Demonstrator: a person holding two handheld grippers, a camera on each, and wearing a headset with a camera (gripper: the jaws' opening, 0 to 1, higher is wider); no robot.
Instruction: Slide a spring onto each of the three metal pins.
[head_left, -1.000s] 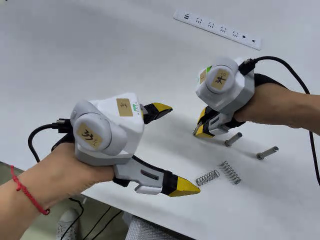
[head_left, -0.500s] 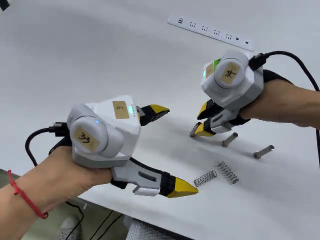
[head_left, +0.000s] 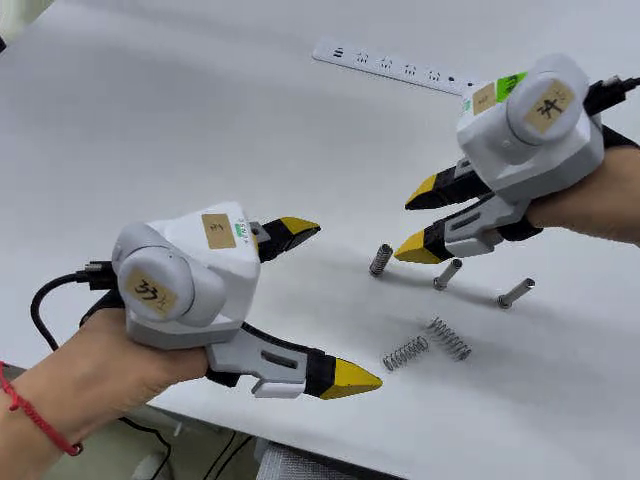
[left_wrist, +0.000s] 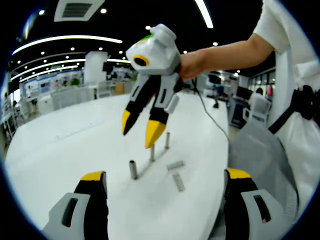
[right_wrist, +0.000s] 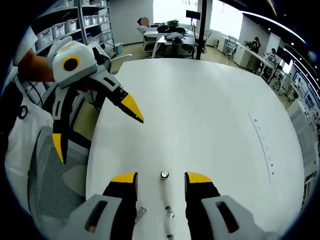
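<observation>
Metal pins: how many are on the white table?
3, in a row: the first pin beside the right gripper, the middle pin, the last pin farthest to the person's right. None seems hidden.

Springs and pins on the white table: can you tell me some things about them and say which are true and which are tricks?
1. Two springs lie loose on the table. True.
2. The right gripper is squeezing a spring. False: its jaws are open and hold nothing.
3. The left gripper has its jaws wide apart. True.
4. All three pins are bare. False: the pin nearest the left gripper wears a spring; the other two pins are bare.
</observation>
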